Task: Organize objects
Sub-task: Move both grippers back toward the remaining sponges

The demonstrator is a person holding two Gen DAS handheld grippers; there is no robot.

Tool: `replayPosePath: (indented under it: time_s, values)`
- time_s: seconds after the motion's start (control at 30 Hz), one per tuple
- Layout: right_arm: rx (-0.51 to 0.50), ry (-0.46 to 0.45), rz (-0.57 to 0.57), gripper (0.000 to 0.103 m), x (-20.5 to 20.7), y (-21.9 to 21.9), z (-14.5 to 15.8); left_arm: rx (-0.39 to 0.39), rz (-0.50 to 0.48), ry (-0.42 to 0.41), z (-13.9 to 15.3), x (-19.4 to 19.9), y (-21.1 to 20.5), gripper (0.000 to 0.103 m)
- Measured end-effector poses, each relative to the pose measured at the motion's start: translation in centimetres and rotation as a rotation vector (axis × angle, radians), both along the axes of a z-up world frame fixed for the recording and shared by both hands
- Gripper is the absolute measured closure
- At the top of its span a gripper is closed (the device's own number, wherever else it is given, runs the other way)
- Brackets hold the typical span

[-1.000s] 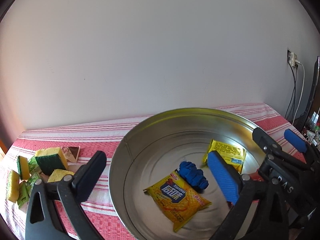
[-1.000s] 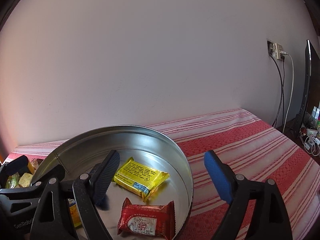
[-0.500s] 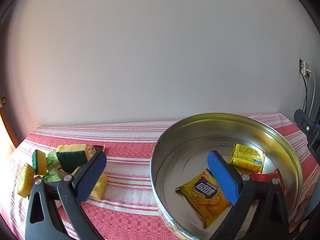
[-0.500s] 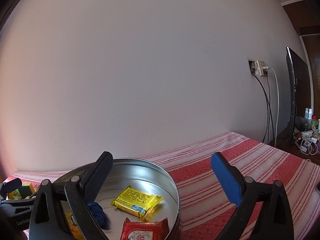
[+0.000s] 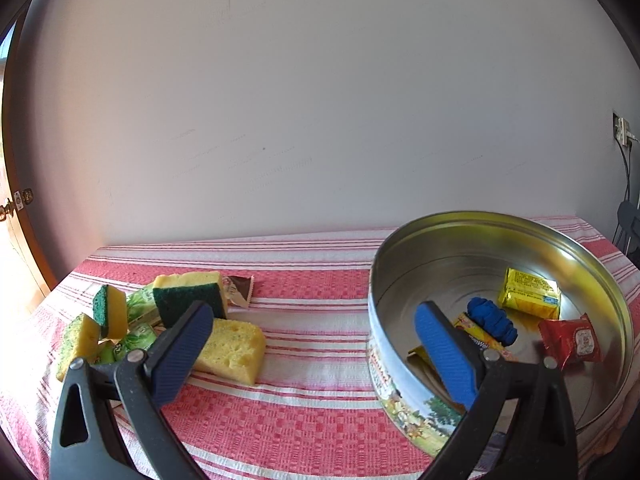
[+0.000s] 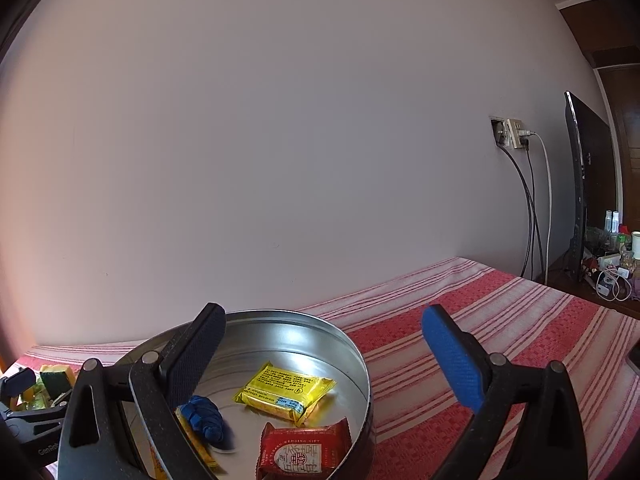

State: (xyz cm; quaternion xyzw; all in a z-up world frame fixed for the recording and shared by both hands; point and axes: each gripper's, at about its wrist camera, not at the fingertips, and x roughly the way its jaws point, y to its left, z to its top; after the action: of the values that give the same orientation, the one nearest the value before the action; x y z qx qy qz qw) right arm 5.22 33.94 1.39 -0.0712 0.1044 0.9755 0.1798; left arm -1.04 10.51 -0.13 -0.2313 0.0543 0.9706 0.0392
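left gripper (image 5: 312,340): jaws spread wide, nothing between them; it hangs over the striped cloth (image 5: 312,420) between the sponges and the tin.
right gripper (image 6: 320,356): jaws wide apart, holding nothing; its left finger stands in front of the tin's near side.
round tin (image 5: 580,240): at 3 o'clock in the left wrist view, printed outer wall showing; its lower right edge is cut off by the frame.
inside the tin: yellow packet (image 5: 530,294), blue bundle (image 5: 494,320), red packet (image 5: 570,340), and an orange snack bag (image 5: 476,336) mostly hidden behind the left gripper's right finger.
sponges (image 5: 230,350): yellow and green, heaped at 9 o'clock with green wrappers (image 5: 140,338); how many wrappers lie under them is hard to tell.
left wrist view only: the full sponge heap and a brown sachet (image 5: 240,288).
right wrist view only: the red packet's label (image 6: 300,456), a wall socket (image 6: 512,134) with cables, a dark screen (image 6: 580,192) at 3 o'clock, and small clutter too tiny to make out.
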Motion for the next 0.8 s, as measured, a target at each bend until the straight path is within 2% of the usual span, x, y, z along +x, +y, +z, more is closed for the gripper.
replayPosePath:
  time_s: [0.2, 0.8]
  values:
    - [0.001, -0.016, -0.003, 0.003, 0.4, -1.5, -0.1, 0.011, 0.011, -0.015, -0.3, 0.2, -2.3, 0.001]
    - [-0.004, -0.09, 0.114, 0.003, 0.0, -9.3, -0.8, 0.027, 0.071, -0.036, -0.6, 0.1, -8.7, 0.001]
